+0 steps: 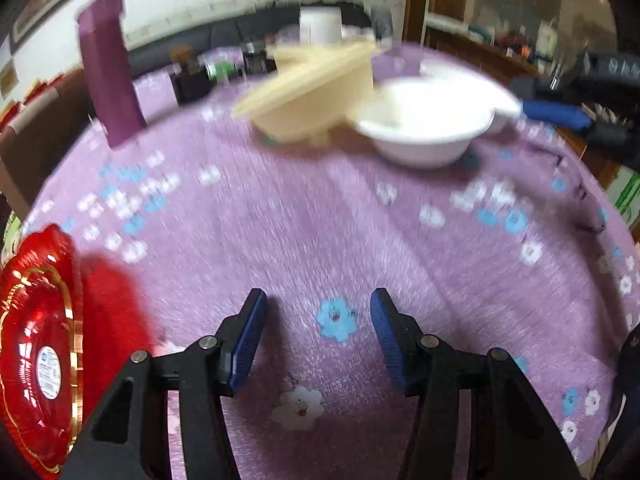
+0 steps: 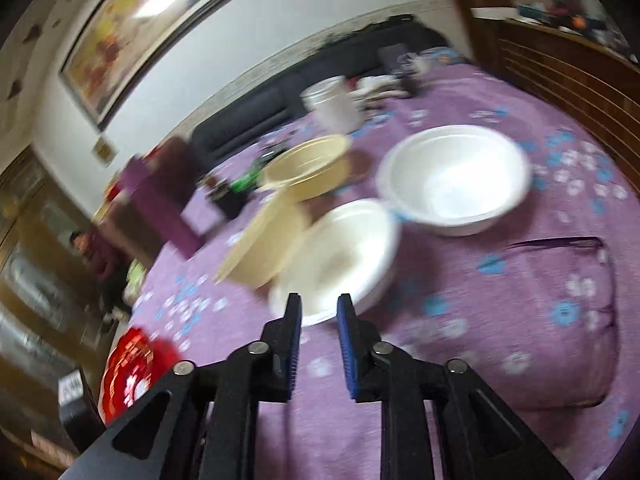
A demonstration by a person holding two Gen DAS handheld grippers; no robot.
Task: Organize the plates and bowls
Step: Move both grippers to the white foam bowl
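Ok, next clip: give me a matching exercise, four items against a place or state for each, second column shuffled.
Column one:
1. shiny red foil plate
2. tall purple box
3. large white round bowl
4. left gripper

Column two:
A. jaws apart, nothing between them
B. at the near left edge of the purple flowered tablecloth
C. standing upright at the far left of the table
D. right side up, beside a tilted white bowl

Pairs: 1-B, 2-C, 3-D, 4-A
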